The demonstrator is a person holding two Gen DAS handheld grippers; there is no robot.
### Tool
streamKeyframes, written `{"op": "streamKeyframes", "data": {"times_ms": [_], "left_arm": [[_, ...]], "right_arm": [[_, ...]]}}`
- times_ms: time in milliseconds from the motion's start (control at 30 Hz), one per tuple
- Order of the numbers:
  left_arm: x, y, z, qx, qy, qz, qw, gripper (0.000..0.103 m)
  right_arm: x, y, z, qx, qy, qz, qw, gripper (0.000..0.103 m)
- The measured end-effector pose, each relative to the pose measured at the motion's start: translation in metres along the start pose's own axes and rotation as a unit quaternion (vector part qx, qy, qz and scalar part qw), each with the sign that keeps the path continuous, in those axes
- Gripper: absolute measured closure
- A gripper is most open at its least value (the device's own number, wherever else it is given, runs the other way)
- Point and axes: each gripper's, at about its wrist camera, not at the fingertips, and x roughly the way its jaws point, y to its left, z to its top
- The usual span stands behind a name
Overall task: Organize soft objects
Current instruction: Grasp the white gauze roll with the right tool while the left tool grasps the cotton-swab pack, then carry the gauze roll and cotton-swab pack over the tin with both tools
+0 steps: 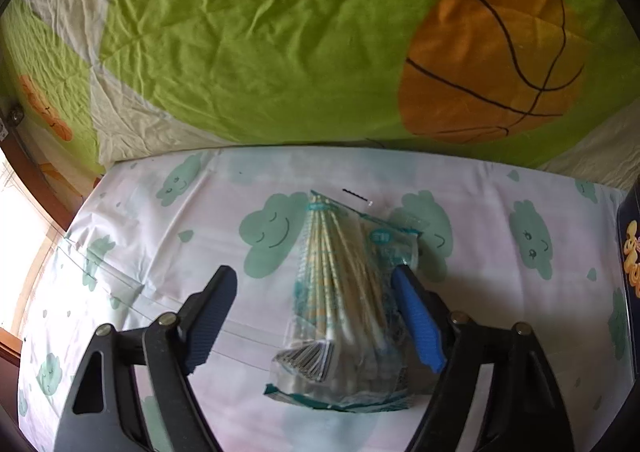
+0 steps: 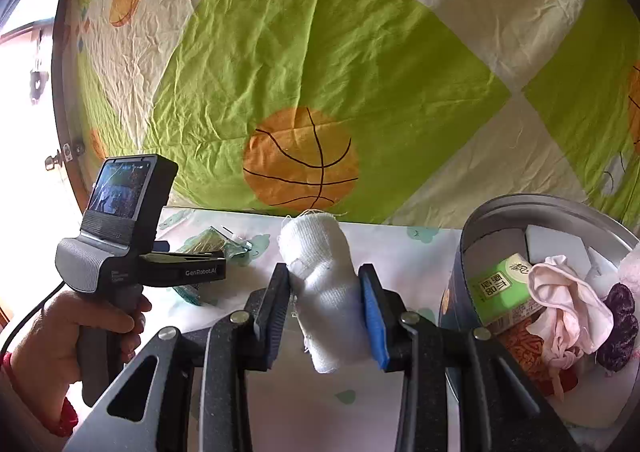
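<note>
White gauze roll (image 2: 324, 288) upright, clamped between the right gripper (image 2: 326, 308) pads, held above the cloud-print tablecloth (image 2: 400, 252), just left of a round tin (image 2: 472, 236) of soft items. Left gripper (image 1: 316, 316) spread wide over a clear bag of cotton swabs (image 1: 344, 292), right pad touching it. Left hand (image 2: 60, 348) fisted around its handle.

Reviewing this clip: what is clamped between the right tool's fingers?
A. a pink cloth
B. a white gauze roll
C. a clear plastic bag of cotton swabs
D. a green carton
B: in the right wrist view, the right tool has both fingers pressed against the white gauze roll, held above the cloud-print table cover.
</note>
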Motion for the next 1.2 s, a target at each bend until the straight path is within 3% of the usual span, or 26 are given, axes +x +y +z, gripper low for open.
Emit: {"op": "streamKeyframes", "data": {"times_ms": [33,100,300,500,633,867,1200], "left_arm": [[0.0,0.0,0.0,0.001,0.0,-0.004,1.0,0.033],[0.001,0.001,0.0,0.0,0.003,-0.029,0.9996,0.058],[-0.001,0.002,0.0,0.001,0.0,-0.055,0.9985,0.071],[-0.026,0.001,-0.003,-0.003,-0.056,-0.038,0.9977,0.073],[-0.046,0.001,-0.015,-0.017,-0.084,-0.052,0.995,0.073],[-0.076,-0.014,-0.036,-0.03,-0.109,-0.053,0.9922,0.073],[-0.109,-0.04,-0.062,-0.003,-0.141,-0.038,0.9893,0.073]], "right_arm": [[-0.001,0.0,-0.001,-0.003,-0.001,0.0,1.0,0.065],[-0.002,0.0,-0.002,-0.004,-0.002,-0.002,1.0,0.065],[-0.001,-0.002,-0.002,-0.005,0.002,-0.003,1.0,0.065],[-0.006,-0.002,-0.002,-0.007,-0.011,-0.012,1.0,0.065],[-0.016,-0.001,-0.003,-0.008,-0.04,-0.021,0.999,0.065],[-0.03,0.006,-0.004,-0.027,-0.077,-0.036,0.996,0.065],[-0.054,-0.001,-0.012,-0.024,-0.084,-0.057,0.995,0.065]]}}
